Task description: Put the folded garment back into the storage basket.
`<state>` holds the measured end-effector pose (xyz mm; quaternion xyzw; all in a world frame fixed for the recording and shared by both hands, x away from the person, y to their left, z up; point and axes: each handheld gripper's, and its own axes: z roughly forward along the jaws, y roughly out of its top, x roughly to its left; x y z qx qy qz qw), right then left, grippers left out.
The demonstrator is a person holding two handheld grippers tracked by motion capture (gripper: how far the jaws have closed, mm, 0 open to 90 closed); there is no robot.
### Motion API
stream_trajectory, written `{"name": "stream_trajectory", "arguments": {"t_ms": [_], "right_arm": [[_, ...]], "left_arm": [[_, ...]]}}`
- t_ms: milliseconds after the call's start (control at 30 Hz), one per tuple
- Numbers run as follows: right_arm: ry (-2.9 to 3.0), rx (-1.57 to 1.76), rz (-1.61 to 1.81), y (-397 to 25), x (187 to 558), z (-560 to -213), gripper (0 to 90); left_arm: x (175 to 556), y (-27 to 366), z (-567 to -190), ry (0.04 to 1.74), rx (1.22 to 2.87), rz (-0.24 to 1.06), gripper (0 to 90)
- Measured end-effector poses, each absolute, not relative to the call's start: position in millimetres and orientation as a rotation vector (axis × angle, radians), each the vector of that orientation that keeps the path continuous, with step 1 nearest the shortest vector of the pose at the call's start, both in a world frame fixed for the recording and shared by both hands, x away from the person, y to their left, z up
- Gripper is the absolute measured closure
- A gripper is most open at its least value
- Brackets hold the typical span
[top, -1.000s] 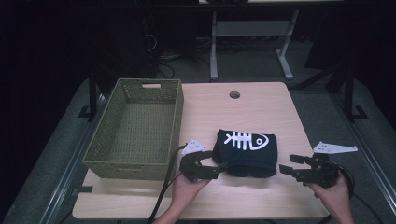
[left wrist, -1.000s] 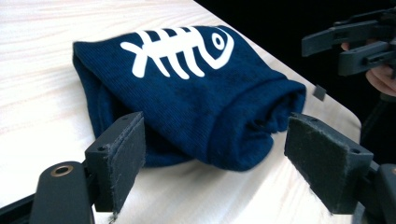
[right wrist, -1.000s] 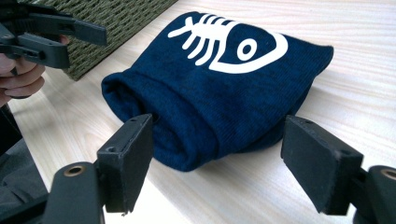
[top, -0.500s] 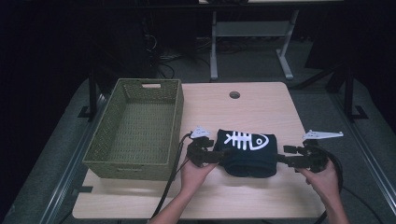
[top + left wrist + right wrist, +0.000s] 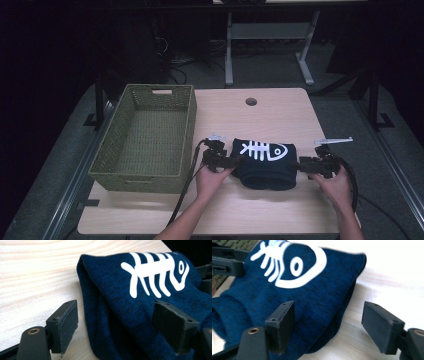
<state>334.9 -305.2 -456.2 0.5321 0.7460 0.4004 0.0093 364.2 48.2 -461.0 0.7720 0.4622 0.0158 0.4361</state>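
Observation:
A folded dark blue garment [image 5: 266, 163] with a white fish-skeleton print lies near the front of the wooden table [image 5: 260, 112]. My left gripper [image 5: 235, 161] is at its left end, open, jaws spread around the folded edge of the garment [image 5: 130, 310]. At the right end my right gripper [image 5: 302, 165] stands open too, one jaw over the cloth and one over bare table. In the right gripper view the garment [image 5: 294, 297] fills the left side, and the left gripper's jaws [image 5: 227, 262] show beyond it.
A green woven basket [image 5: 146, 136] stands left of the garment, close to the left gripper. A round hole [image 5: 251, 101] sits in the table's far middle. Cables trail from both grippers over the front edge. A desk frame [image 5: 270, 45] stands on the floor behind.
Both grippers have moved forward and inward from the table's front edge until their open jaws reach the two ends of the garment. The garment has not moved.

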Motion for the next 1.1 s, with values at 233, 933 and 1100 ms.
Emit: {"name": "stream_trajectory", "arguments": {"t_ms": [233,933,1100], "right_arm": [[2.317,1.685,1.221,-297,338,-463,31.1],[2.279,1.696,1.259,-278,328,-467,68.8],[2.284,1.692,1.292,-278,324,-462,71.1]], "left_arm": [[365,41,-469,1.156,1.944,-0.002,23.3],[360,39,-470,1.102,1.885,-0.112,63.9],[358,41,-465,1.085,1.856,-0.140,70.2]]}}
